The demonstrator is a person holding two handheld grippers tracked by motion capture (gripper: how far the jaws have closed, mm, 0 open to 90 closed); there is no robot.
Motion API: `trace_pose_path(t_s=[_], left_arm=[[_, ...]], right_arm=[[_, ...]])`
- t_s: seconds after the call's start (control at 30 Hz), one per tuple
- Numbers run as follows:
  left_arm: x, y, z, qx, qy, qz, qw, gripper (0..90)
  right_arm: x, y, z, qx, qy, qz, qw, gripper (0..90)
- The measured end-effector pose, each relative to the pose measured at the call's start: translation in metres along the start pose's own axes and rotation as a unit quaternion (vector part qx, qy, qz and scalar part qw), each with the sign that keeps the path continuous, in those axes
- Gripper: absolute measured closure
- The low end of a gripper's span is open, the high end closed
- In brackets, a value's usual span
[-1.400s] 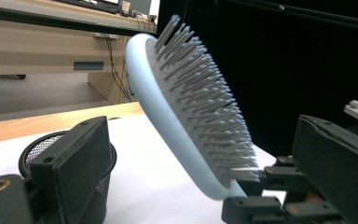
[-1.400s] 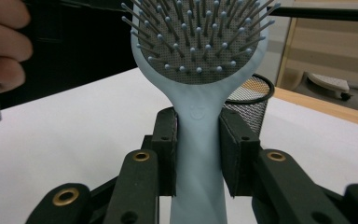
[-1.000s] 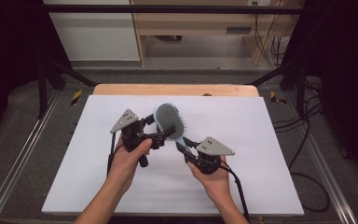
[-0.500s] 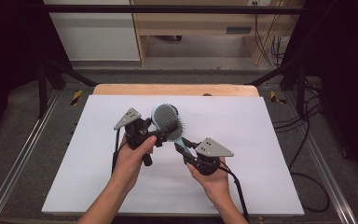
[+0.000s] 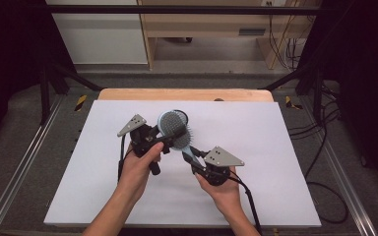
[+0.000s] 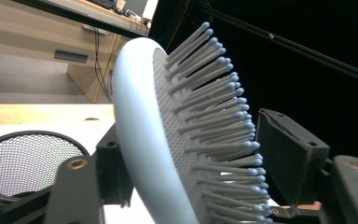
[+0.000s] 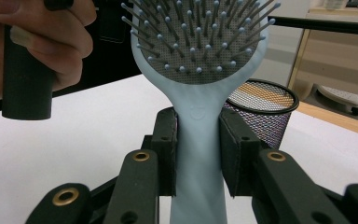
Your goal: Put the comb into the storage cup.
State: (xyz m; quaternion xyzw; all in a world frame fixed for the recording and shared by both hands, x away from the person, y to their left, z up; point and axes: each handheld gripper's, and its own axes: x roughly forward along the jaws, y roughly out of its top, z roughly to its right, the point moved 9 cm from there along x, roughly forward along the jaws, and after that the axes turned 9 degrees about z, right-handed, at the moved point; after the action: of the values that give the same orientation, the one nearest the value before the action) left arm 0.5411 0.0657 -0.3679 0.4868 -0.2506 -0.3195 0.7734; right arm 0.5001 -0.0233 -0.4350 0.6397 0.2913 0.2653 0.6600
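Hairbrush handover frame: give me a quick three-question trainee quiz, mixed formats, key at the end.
1. True or false: the right gripper is clamped on the handle of the hairbrush.
2. Multiple choice: the left gripper has its jaws around which part of the hairbrush? A) the handle end B) the bristled head C) nothing
3. Short answer: what stands on the white table just behind the brush?

Key
1. True; both pads press the handle.
2. B; the jaws have just been closing, with the head between them.
3. A black mesh cup.
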Motion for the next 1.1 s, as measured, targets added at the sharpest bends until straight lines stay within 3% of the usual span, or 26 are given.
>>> trace_pose_path(t_s=[0.33, 0.6, 1.1], left_arm=[[-0.002, -0.002, -0.002, -0.016, 0.002, -0.005, 0.9999, 39.8], [-0.002, -0.002, 0.004, -0.034, -0.008, -0.005, 0.9994, 46.1], [0.002, -0.003, 0.009, -0.028, -0.006, -0.007, 0.9996, 49.8]], right_arm=[[0.002, -0.004, 0.0, 0.006, 0.005, -0.007, 0.9999, 69.7], [0.003, -0.009, -0.001, 0.009, 0.007, -0.02, 0.9997, 69.7], [0.002, -0.012, 0.002, 0.007, 0.004, -0.033, 0.9994, 69.7]])
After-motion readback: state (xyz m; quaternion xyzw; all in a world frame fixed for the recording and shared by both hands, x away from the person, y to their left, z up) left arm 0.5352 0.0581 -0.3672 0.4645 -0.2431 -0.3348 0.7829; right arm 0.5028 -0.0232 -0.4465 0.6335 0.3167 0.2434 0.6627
